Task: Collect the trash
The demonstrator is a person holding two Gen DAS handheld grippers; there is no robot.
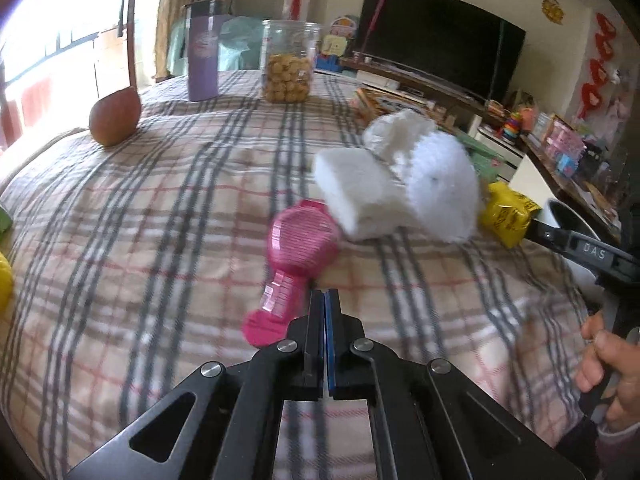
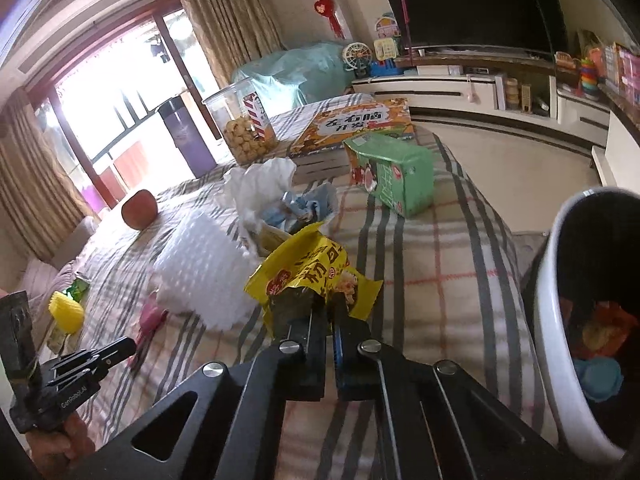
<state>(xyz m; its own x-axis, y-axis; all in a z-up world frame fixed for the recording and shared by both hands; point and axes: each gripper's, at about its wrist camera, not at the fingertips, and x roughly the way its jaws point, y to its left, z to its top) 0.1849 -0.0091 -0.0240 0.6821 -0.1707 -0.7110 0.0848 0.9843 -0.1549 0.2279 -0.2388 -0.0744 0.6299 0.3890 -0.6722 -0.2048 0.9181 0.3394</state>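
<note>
My right gripper (image 2: 330, 312) is shut on a crumpled yellow snack wrapper (image 2: 316, 276) and holds it above the plaid table; the wrapper also shows at the right in the left wrist view (image 1: 506, 212). A white trash bin (image 2: 560, 308) with trash inside stands to its right, below table level. My left gripper (image 1: 325, 296) is shut and empty, just in front of a pink plastic package (image 1: 292, 256). Beyond that lie white foam and crumpled tissue (image 1: 400, 184).
On the plaid cloth (image 1: 160, 220) stand a purple tumbler (image 1: 203, 50), a clear cookie jar (image 1: 289, 62) and a brown fruit (image 1: 115, 116). A green carton (image 2: 390, 172) and an orange game box (image 2: 356, 128) lie on the far side. A yellow item (image 2: 66, 314) lies at the left.
</note>
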